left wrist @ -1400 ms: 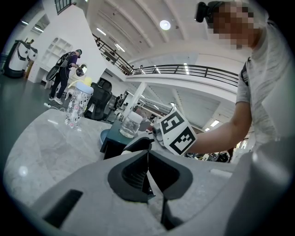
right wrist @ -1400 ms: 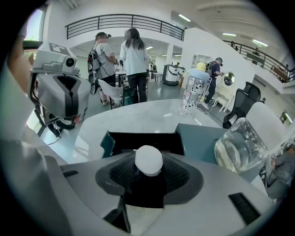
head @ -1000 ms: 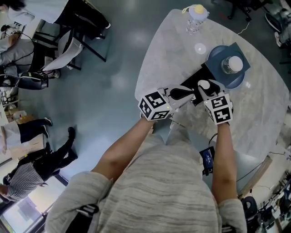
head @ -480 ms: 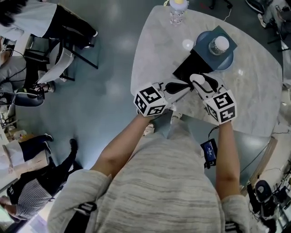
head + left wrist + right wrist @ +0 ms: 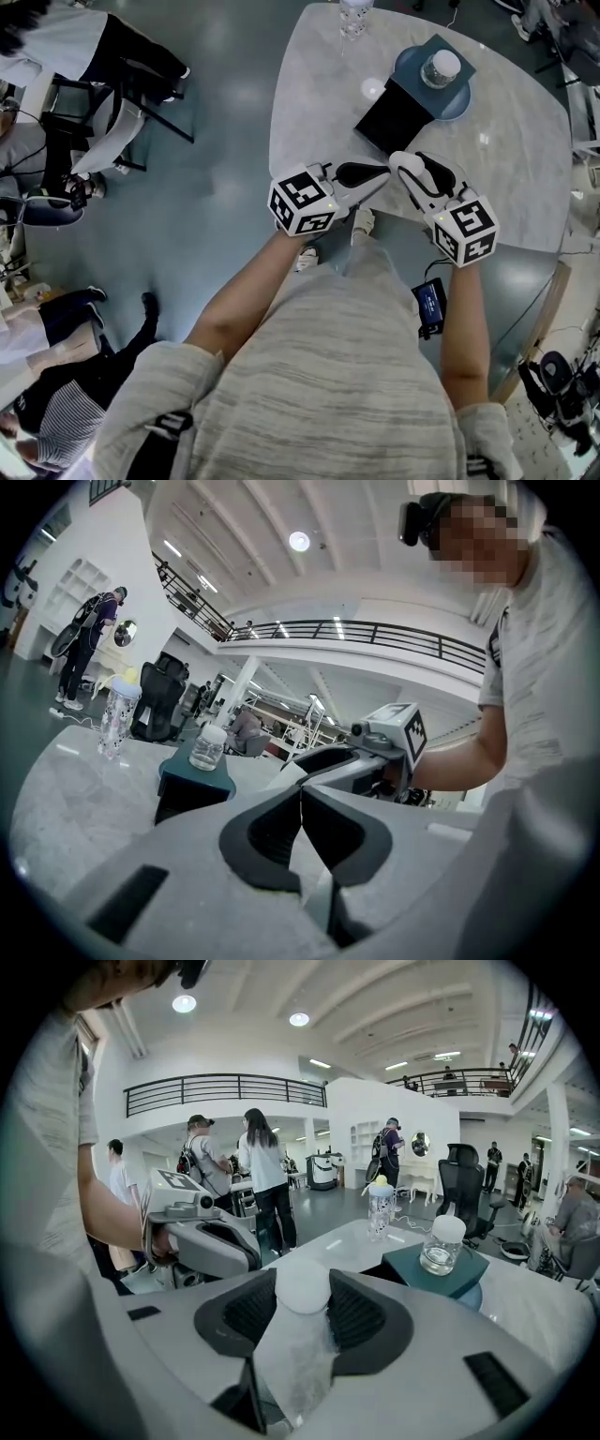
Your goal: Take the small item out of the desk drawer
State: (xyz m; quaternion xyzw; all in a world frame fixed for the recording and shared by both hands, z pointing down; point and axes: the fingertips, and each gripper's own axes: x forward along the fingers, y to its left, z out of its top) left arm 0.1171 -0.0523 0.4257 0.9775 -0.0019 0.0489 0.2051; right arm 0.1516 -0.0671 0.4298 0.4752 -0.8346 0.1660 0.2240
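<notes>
Right gripper (image 5: 417,172) pinches a small white ball (image 5: 302,1285) between its pads, over the near edge of the marble table (image 5: 314,103) and clear of the black drawer box (image 5: 392,117). Left gripper (image 5: 300,819) sits just beside it, its pads pressed together on nothing.

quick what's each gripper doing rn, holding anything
left gripper: closed, nothing between its jaws
right gripper: closed on a small white round item
</notes>
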